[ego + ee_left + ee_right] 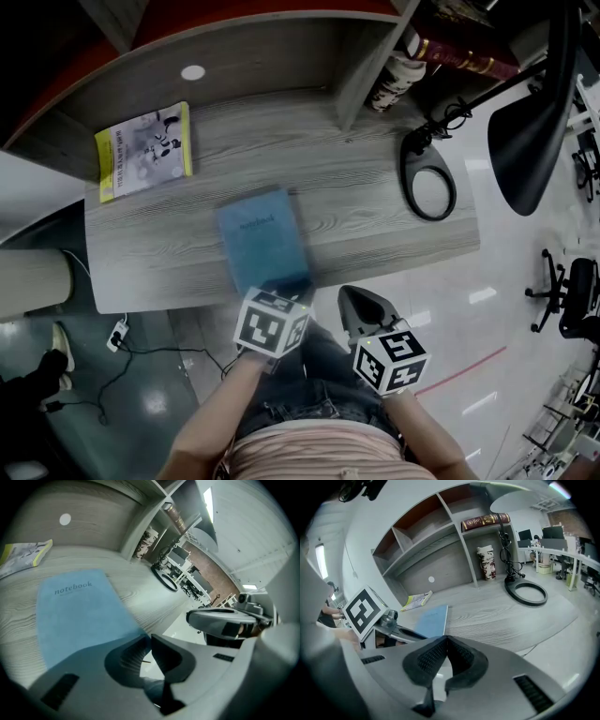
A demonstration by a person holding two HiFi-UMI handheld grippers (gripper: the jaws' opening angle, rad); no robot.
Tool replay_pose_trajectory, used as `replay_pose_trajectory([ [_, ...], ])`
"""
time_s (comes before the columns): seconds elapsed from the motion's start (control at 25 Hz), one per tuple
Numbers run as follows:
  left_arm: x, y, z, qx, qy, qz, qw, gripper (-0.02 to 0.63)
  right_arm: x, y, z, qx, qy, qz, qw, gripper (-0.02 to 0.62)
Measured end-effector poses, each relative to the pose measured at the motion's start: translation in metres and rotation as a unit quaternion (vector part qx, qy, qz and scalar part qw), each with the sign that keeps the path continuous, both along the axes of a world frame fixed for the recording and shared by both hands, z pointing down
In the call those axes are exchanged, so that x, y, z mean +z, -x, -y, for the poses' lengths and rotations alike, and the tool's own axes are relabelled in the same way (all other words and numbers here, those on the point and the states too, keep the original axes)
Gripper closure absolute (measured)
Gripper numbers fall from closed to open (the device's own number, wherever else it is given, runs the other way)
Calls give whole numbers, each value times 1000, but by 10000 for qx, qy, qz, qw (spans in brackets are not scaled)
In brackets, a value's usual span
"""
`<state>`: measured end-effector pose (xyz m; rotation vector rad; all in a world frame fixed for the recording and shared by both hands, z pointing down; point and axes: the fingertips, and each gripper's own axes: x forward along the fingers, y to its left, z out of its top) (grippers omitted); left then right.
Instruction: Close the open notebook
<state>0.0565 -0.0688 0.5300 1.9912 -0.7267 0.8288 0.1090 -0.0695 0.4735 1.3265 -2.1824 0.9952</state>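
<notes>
Notebook (pixel 263 239) closed on desk (pixel 375 206), left tool (pixel 151 635), right tool (pixel 446 637), jaws together

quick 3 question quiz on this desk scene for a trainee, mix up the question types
1. True or false: the blue notebook lies closed on the desk.
2. Which is nearest the notebook? A) yellow booklet B) left claw C) black ring
3. Fill in: the right claw is shut and holds ____.

Key: 1 true; 2 B; 3 nothing.
</notes>
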Motion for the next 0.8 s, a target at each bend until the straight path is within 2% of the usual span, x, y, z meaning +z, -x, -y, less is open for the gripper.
replay_pose_trajectory([
  [0.32,4,-4,-2,251,10,105,9996,551,1,-2,1,35,8,2,10000,586],
  [0.6,2,-10,-6,469,2,24,9989,527,0,-3,1,39,-28,-5,10000,586],
  [0.8,2,-7,-5,415,-6,26,9991,525,-4,-2,0,18,-74,-17,10000,586],
])
